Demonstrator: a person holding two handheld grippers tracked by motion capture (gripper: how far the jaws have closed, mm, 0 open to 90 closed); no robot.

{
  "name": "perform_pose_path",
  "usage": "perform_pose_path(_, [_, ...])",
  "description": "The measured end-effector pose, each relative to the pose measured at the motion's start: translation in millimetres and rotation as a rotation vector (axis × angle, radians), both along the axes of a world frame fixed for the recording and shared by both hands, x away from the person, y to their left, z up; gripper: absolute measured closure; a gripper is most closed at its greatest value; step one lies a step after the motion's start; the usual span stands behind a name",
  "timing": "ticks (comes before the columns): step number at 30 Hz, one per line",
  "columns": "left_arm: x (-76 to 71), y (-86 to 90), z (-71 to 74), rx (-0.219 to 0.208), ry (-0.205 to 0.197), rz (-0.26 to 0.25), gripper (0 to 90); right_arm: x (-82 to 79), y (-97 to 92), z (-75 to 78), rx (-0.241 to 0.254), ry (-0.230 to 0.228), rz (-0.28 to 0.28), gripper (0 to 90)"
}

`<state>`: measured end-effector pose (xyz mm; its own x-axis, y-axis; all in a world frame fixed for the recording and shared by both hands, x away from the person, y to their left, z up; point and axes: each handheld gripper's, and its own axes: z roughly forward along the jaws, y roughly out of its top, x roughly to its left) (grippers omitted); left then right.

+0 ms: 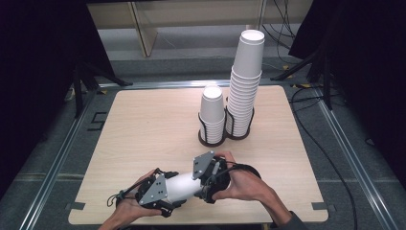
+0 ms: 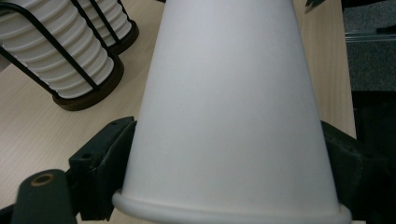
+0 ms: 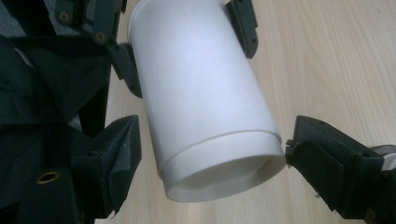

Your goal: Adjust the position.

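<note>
High view puts the table point(image 1: 143, 124) as the biggest thing, bare at the near edge where both my hands work. At 12 o'clock from the hands stand two wire holders: the tall cup stack point(image 1: 245, 86) and, touching it on its left, the short cup stack point(image 1: 212, 115). Between the hands lies one paper cup point(image 1: 181, 188) on its side, held clear of the wood as far as I can judge. Left gripper point(image 1: 160, 194) has its jaws clamped on the cup wall near the rim, seen in left gripper view point(image 2: 229, 116). Right gripper point(image 1: 207, 179) sits at the base end; right gripper view shows the cup point(image 3: 205, 98) between its jaws with gaps either side, so spread, not yet pinching. Risks as I read them: left squeeze ovalises the thin wall; right closing off-centre kinks the base or knocks the cup out of the left hold; a swing toward 12 could topple the tall stack.
</note>
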<state>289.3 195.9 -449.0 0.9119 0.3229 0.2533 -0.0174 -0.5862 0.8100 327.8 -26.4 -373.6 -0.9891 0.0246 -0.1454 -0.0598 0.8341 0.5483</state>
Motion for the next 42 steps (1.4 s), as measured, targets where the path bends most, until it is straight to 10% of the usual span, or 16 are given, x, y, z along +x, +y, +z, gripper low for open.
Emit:
perform_pose_path(16, [-4.1,-3.0,1.0,0.069,-0.007,-0.022,14.8,-7.2,26.9,-22.0,-0.216,-0.101,0.065,20.1])
perform_pose_path(35, [-4.5,-4.3,-3.0,0.094,0.020,-0.036,14.0,-5.2,36.3,-36.4,-0.215,-0.102,0.123,22.6])
perform_pose_path(42, [0.7,0.8,-8.6,-0.018,0.046,-0.040,8.9,-0.5,29.9,-36.9,-0.175,-0.067,0.129,22.8])
